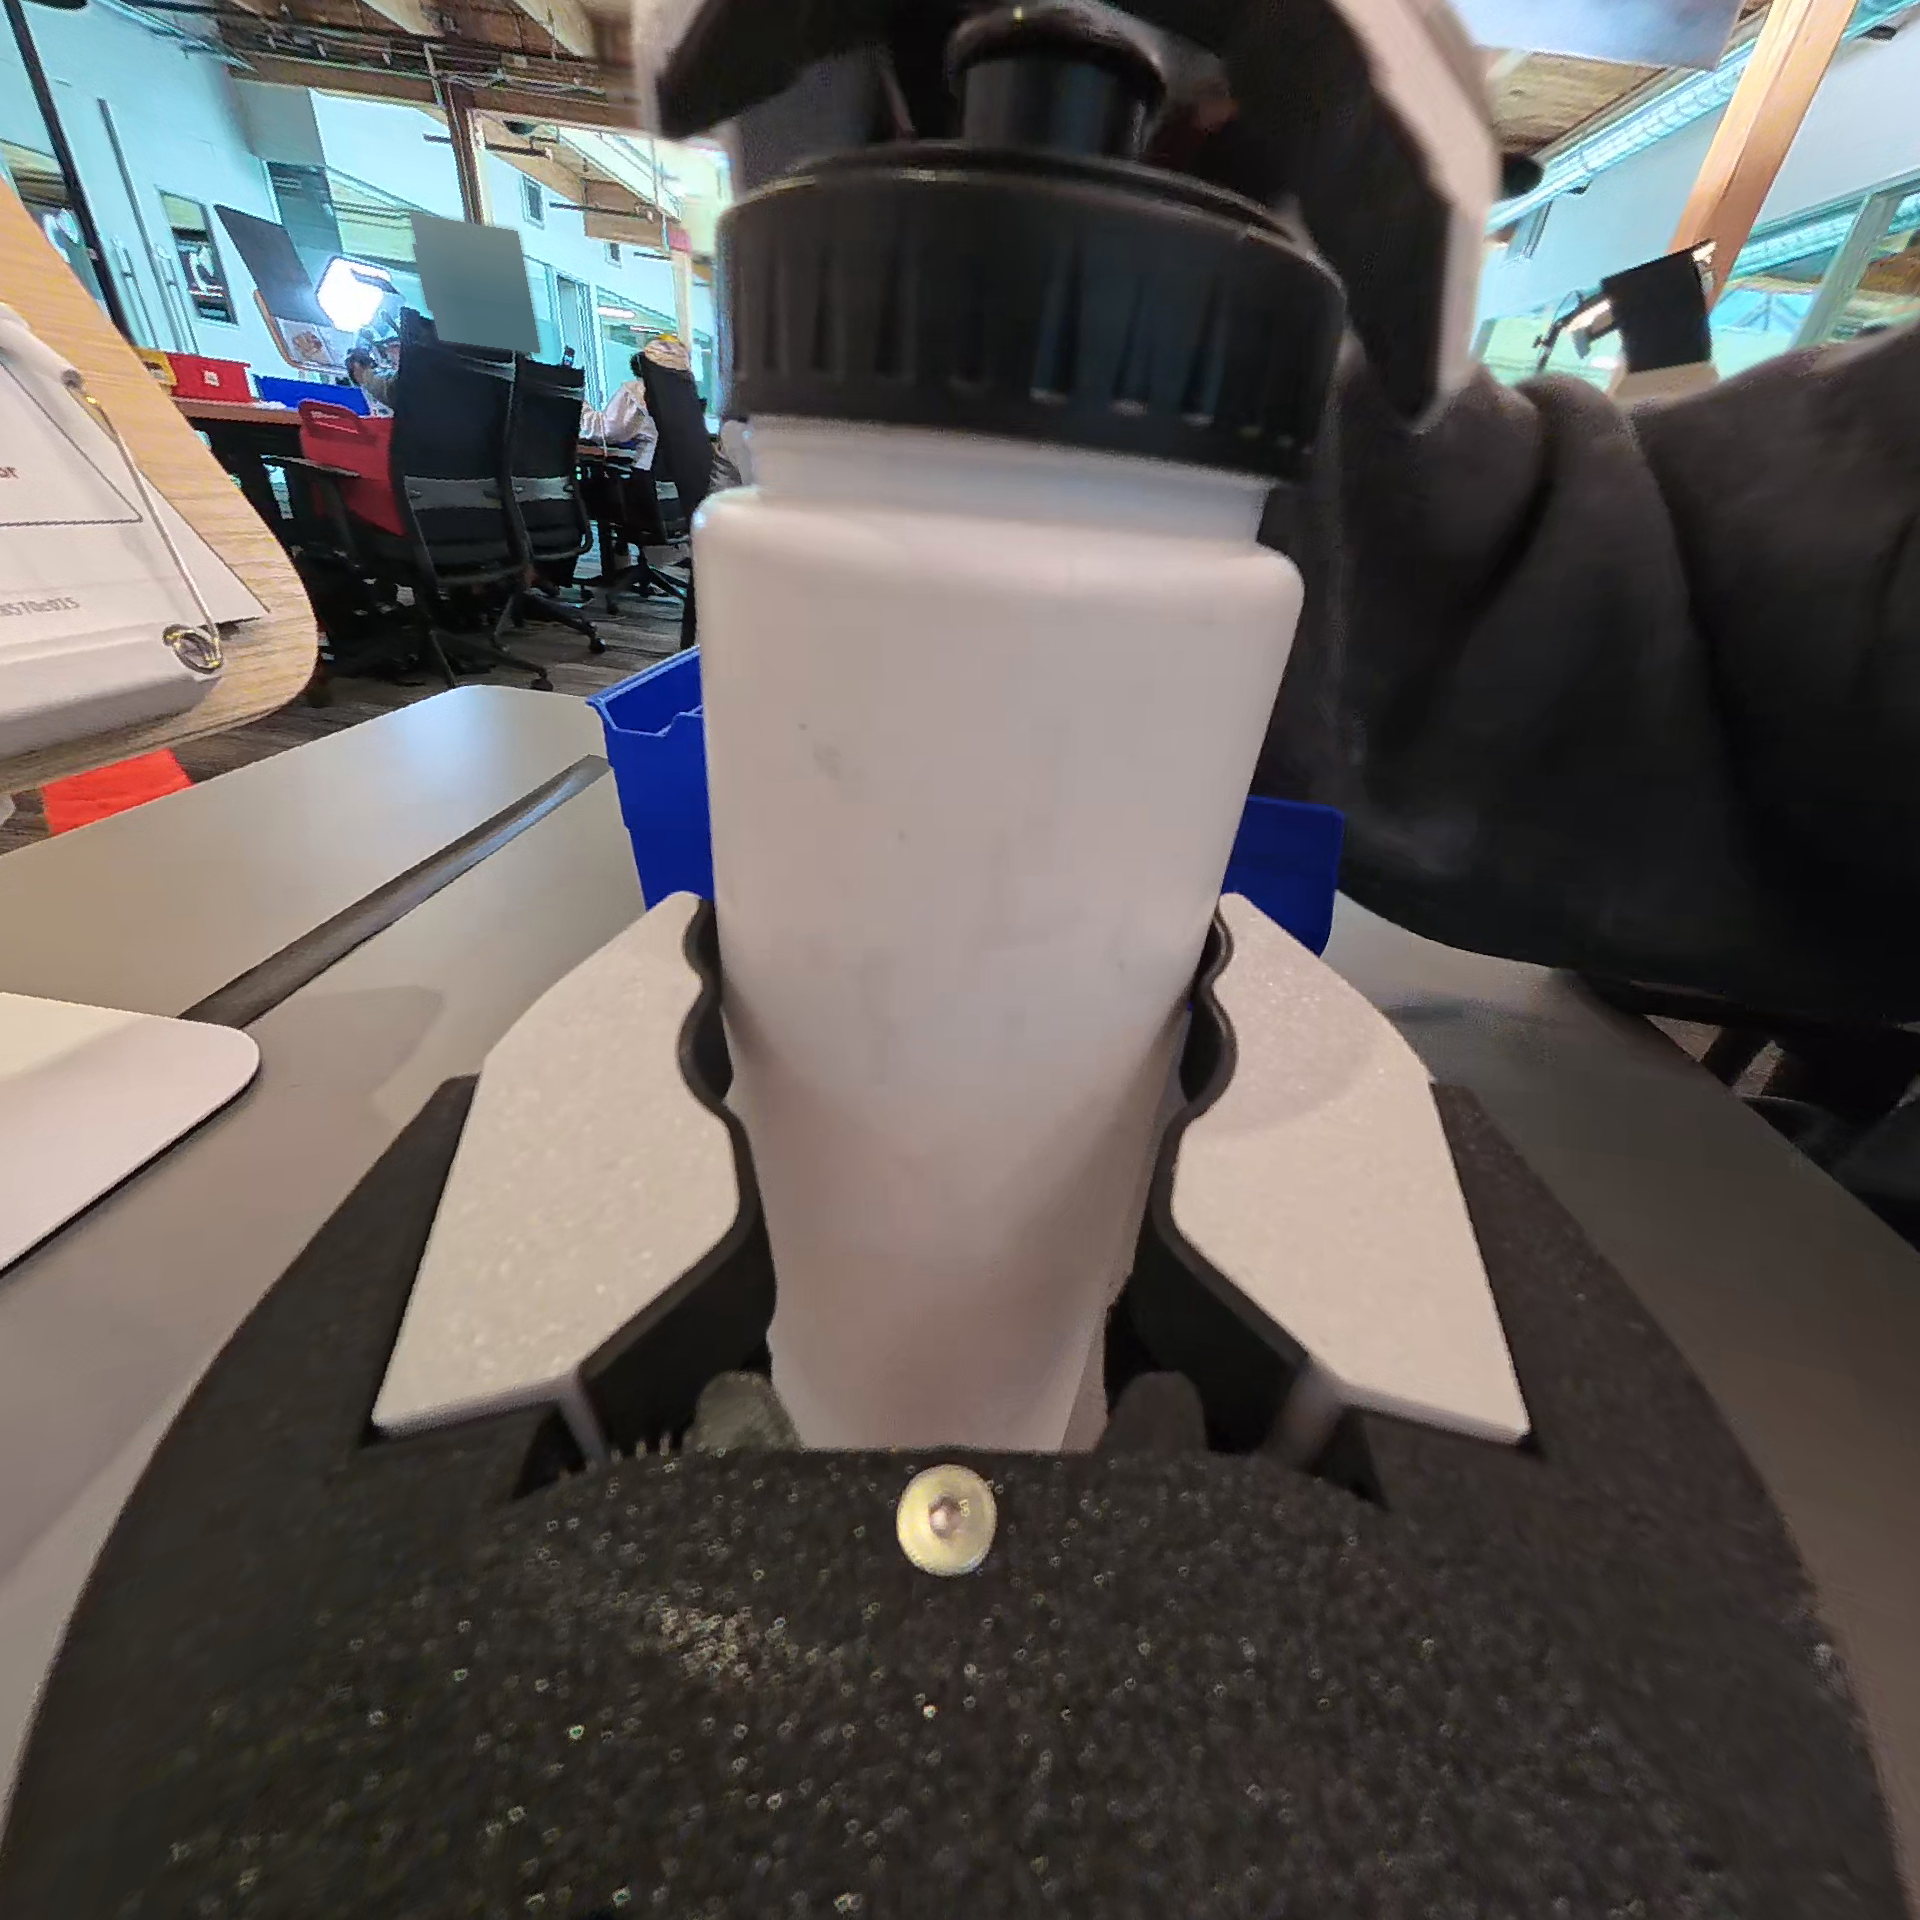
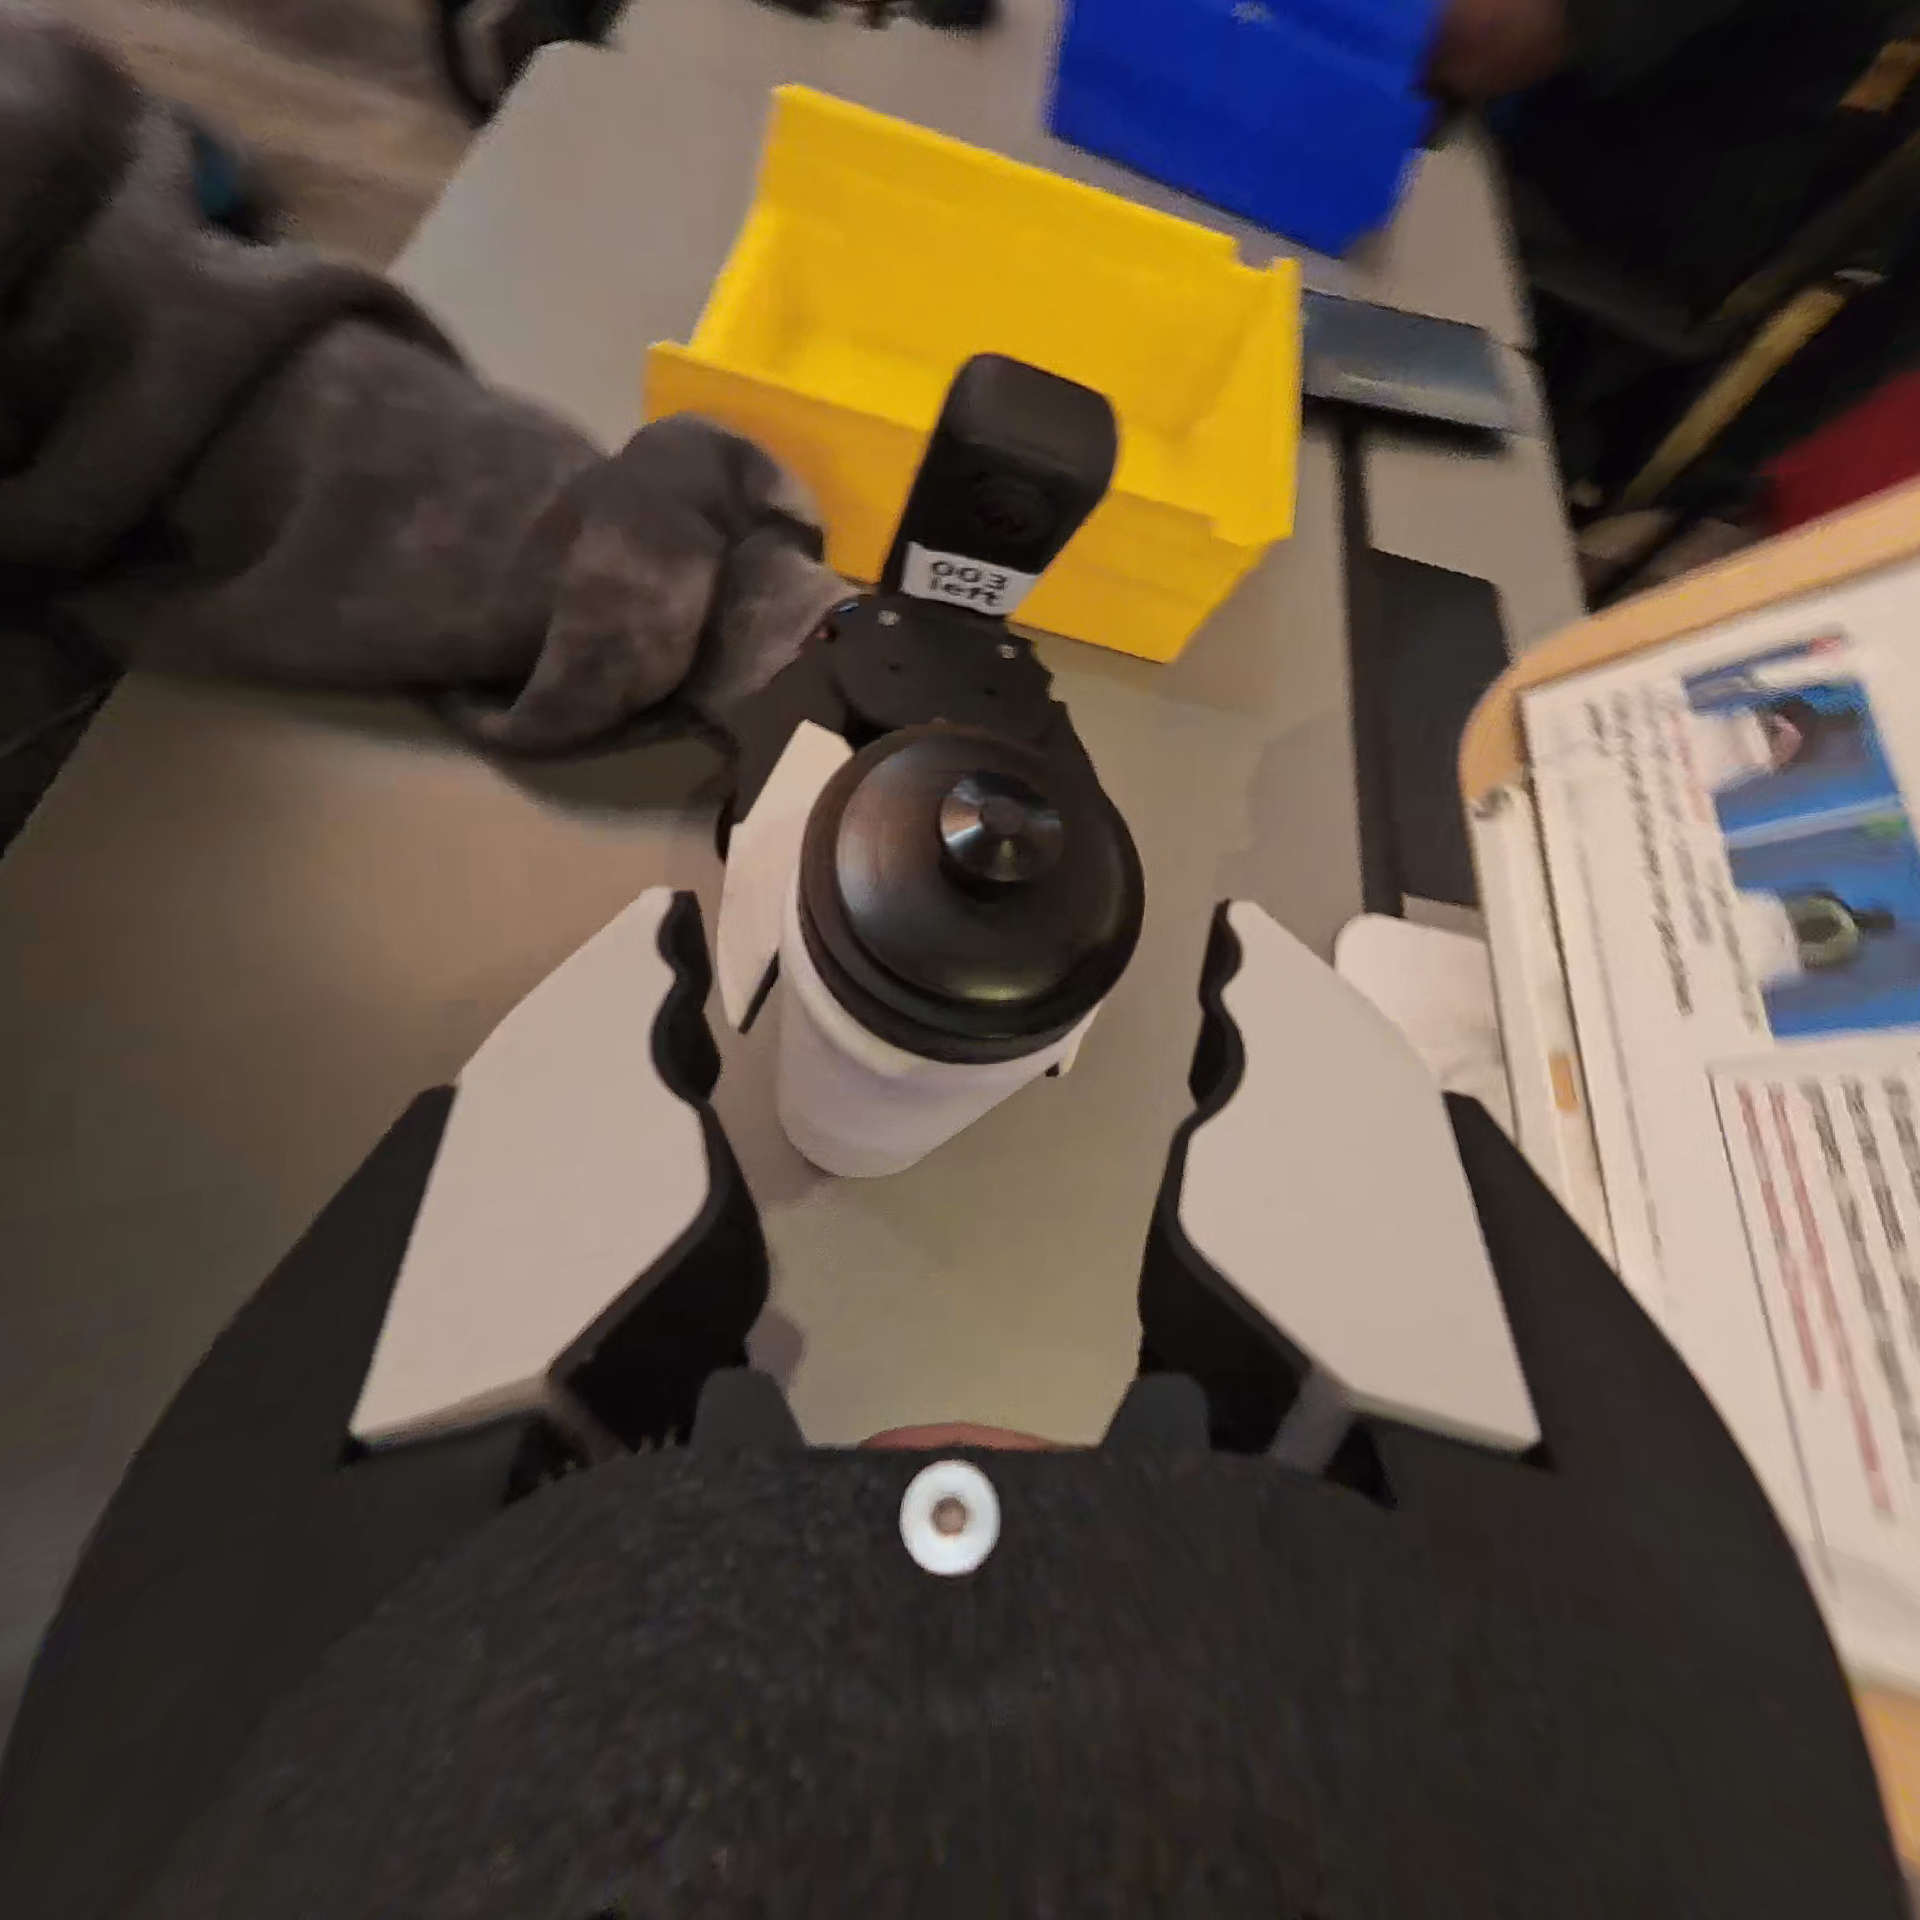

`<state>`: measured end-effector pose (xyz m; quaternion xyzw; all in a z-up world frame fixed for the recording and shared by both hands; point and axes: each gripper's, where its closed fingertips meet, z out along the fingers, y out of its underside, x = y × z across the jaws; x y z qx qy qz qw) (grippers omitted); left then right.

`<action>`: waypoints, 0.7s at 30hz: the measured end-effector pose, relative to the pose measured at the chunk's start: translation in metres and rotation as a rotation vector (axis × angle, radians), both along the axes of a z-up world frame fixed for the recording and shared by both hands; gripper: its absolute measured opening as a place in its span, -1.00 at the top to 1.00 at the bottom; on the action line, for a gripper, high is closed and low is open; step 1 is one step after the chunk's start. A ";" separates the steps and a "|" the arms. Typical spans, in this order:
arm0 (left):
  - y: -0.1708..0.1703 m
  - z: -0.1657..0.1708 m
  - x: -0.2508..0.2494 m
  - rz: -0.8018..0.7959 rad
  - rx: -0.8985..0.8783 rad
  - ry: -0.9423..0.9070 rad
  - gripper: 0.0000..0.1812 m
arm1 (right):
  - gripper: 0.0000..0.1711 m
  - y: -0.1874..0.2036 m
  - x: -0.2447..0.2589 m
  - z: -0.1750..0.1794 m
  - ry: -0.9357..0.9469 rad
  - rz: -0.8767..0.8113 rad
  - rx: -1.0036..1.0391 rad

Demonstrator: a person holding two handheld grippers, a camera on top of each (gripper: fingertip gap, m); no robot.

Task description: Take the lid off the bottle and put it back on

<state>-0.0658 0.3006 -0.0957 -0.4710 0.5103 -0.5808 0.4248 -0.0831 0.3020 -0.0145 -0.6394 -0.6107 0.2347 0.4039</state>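
Note:
A white bottle with a black ribbed lid and spout stands upright on the grey table. My left gripper is shut on the bottle's body, one finger on each side. From above, the lid sits on the bottle, with the left gripper clamped below it. My right gripper is open and hovers over the lid, fingers spread wider than it. It also shows blurred over the spout in the left wrist view.
A yellow bin and a blue bin stand behind the bottle. A board with printed sheets lies at the right. A grey sleeve reaches in from the left. A white flat slab lies at the table's left.

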 end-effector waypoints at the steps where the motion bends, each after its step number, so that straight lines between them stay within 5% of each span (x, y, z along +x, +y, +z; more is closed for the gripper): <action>1: 0.000 0.000 0.000 0.001 0.001 0.001 0.05 | -0.11 -0.002 0.000 0.002 0.030 -0.095 0.018; 12: 0.000 0.000 0.000 0.028 0.007 -0.004 0.06 | -0.06 -0.007 -0.003 -0.003 0.450 -1.037 0.248; 21: -0.001 0.000 0.000 0.032 0.010 -0.004 0.05 | 0.11 0.021 -0.007 -0.016 0.601 -1.257 0.107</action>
